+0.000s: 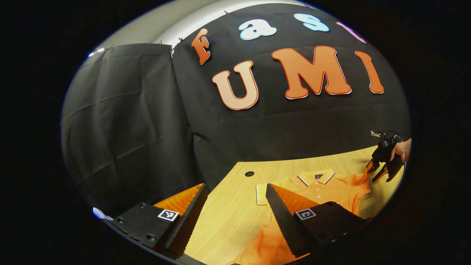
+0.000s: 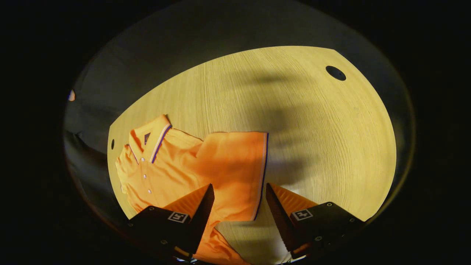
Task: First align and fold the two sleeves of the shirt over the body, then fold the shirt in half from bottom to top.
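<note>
An orange polo shirt (image 1: 323, 189) lies flat on the pale wooden worktop (image 1: 228, 217), its striped collar (image 1: 316, 177) toward the black cloth wall (image 1: 128, 121) and its button placket facing up. In the left gripper view, the left gripper (image 1: 235, 217) hovers above the worktop with its jaws spread wide and nothing between them; one finger stands over bare wood, the other over the shirt's near sleeve (image 1: 262, 194), whose pale cuff lies flat on the wood. Farther off in that view, the right gripper (image 1: 381, 169), held by a hand (image 1: 402, 150), hangs over the shirt's far sleeve at the worktop's edge, jaws parted. In the right gripper view, the right gripper (image 2: 239, 211) looks down on the polo shirt (image 2: 176, 173), jaws released and wide, with the trimmed edge of the sleeve (image 2: 235, 165) lying between the fingers below; whether the fingers touch the cloth I cannot tell. The collar (image 2: 152, 138) lies to the left there. Round cable holes (image 2: 335, 73) pierce the worktop (image 2: 294, 110) near its corners.
</note>
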Demonstrator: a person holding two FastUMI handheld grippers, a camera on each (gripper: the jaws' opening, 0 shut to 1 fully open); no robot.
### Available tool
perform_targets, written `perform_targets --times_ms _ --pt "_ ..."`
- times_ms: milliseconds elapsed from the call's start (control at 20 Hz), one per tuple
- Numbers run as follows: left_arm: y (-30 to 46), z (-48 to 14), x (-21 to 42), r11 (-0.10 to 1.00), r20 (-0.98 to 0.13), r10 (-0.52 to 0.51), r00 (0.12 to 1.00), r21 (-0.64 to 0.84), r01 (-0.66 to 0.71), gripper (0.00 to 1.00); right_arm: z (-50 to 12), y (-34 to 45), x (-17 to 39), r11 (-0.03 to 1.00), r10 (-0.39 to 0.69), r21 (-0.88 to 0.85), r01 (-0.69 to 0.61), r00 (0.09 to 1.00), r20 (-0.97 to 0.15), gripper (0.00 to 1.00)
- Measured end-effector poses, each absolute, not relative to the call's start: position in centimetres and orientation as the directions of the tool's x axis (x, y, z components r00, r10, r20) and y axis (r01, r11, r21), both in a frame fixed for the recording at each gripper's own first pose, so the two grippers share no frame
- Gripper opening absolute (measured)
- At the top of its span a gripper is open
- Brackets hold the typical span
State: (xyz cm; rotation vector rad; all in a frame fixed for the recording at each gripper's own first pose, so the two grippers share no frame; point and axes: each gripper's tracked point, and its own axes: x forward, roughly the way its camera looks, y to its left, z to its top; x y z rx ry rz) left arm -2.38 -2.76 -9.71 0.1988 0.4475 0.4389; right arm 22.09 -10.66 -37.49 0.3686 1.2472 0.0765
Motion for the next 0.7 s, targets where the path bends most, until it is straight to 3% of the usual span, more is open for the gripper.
perform_targets --times_ms 50,300,400,450,500,550,600,700 --pt "-2.9 -9.8 -2.2 0.888 -0.377 0.45 0.81 0.281 -0.363 0.99 -37.9 -10.5 22.1 0.943 0.25 0.304 0.138 0.311 -0.917 0.86" --pt "-3.4 -9.9 -1.8 0.888 -0.385 0.449 0.806 0.289 -0.357 0.99 -39.3 -10.9 21.8 0.978 0.157 0.185 0.095 0.249 -0.956 0.76" --pt "-3.4 -10.1 -1.8 0.89 -0.392 0.447 0.804 0.285 -0.356 0.99 -39.6 -11.3 21.8 0.989 0.102 0.124 0.074 0.253 -0.962 0.55" --pt "-3.4 -10.2 -1.8 0.89 -0.395 0.447 0.802 0.285 -0.355 0.99 -39.4 -11.1 22.0 0.99 0.102 0.124 0.068 0.27 -0.958 0.43" --pt "-3.3 -10.2 -1.8 0.892 -0.395 0.444 0.804 0.283 -0.354 0.99 -39.1 -10.9 22.2 0.991 0.104 0.124 0.053 0.283 -0.953 0.37" --pt "-3.4 -10.0 -1.8 0.895 -0.394 0.438 0.808 0.28 -0.349 0.99 -38.8 -10.8 22.3 0.99 0.124 0.14 0.031 0.305 -0.944 0.24" --pt "-3.4 -10.0 -1.7 0.899 -0.401 0.43 0.809 0.277 -0.341 0.99 -38.6 -10.9 22.8 0.985 0.145 0.166 0.04 0.32 -0.936 0.24" --pt "-3.1 -10.3 -2.1 0.901 -0.405 0.427 0.809 0.265 -0.343 1.0 -37.6 -10.1 22.5 0.964 0.223 0.258 0.07 0.326 -0.919 0.12"
